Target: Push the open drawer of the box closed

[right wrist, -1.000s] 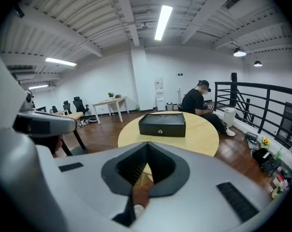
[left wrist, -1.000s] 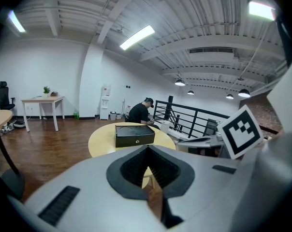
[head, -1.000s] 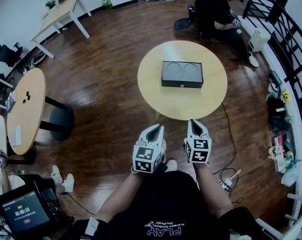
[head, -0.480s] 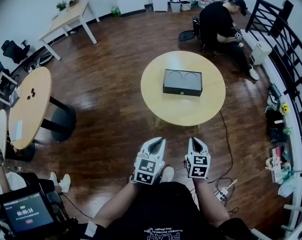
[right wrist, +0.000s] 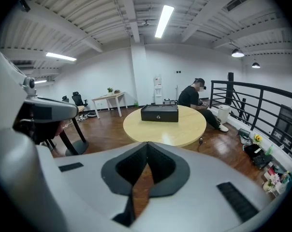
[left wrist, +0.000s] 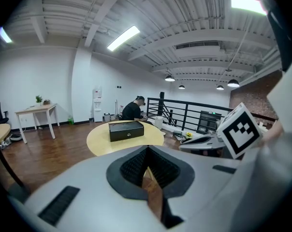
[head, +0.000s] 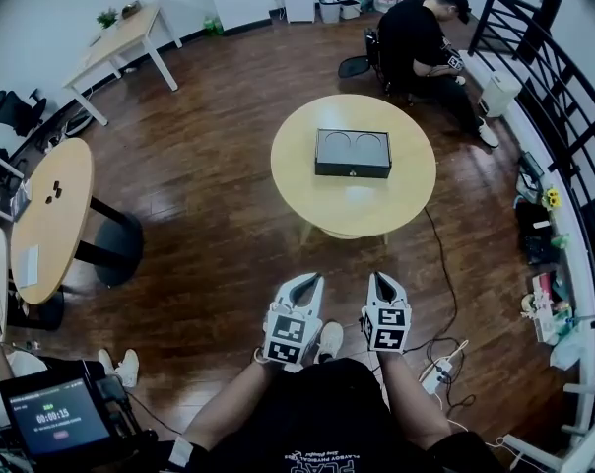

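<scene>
On the round table point(head: 357, 210) ahead, the black box point(head: 353, 154) is sitting well apart from left gripper point(head: 309, 280) and right gripper point(head: 380, 278). Both are hanging with jaws together, empty. Shoving off-centre risks skidding the whole box.

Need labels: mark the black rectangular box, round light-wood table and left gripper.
black rectangular box point(head: 353, 152), head view, top
round light-wood table point(head: 352, 211), head view, bare top
left gripper point(head: 306, 281), head view, between fingertips

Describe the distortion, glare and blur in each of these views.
Head view: fisheye curves the railing, corners darken, black box sharp. Left gripper view: ceiling lights blown out, left tongs softly blurred. Right gripper view: glare patch on the round table, dark vignette at the rim.
</scene>
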Tool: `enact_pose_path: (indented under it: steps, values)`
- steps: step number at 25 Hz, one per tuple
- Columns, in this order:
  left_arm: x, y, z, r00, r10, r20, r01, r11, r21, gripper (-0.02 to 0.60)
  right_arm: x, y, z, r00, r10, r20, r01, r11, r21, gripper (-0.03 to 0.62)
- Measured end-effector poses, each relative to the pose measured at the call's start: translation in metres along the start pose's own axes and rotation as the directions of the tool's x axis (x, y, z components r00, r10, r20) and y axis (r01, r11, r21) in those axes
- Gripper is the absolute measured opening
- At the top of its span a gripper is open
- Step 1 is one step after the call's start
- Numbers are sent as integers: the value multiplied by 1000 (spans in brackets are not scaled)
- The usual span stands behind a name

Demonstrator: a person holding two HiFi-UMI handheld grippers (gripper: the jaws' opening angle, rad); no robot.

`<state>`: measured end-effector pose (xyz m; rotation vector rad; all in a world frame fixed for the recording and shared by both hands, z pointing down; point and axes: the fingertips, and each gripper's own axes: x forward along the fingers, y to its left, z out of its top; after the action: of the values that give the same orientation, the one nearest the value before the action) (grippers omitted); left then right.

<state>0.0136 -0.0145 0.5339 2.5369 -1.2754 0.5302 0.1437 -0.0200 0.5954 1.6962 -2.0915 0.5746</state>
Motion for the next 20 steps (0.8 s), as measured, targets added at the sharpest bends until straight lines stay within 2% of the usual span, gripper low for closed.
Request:
enact_pose_path:
  steps: [4, 11, 15, 20]
  values:
    - [-24, -3, -11, 1000, -4, 12, 4, 1000, -8, -3, -26, 25, -12, 1000, 6, 16, -6, 1000, 14, 5]
    - [-77, 7, -16, 999, -4, 39, 6, 998, -57, -3, -66, 89, -24, 998, 41, 40, -40, 999, -31, 5]
    - [-108, 3, -31, 999, -12, 39, 14, 997, -70, -3, -93, 111, -28, 997, 42, 66, -40, 998, -42, 5]
    - [-141, -2, -44, 998, -25, 58, 30, 996, -90, -3, -118, 137, -41, 997, 58, 54, -55, 997, -49, 5]
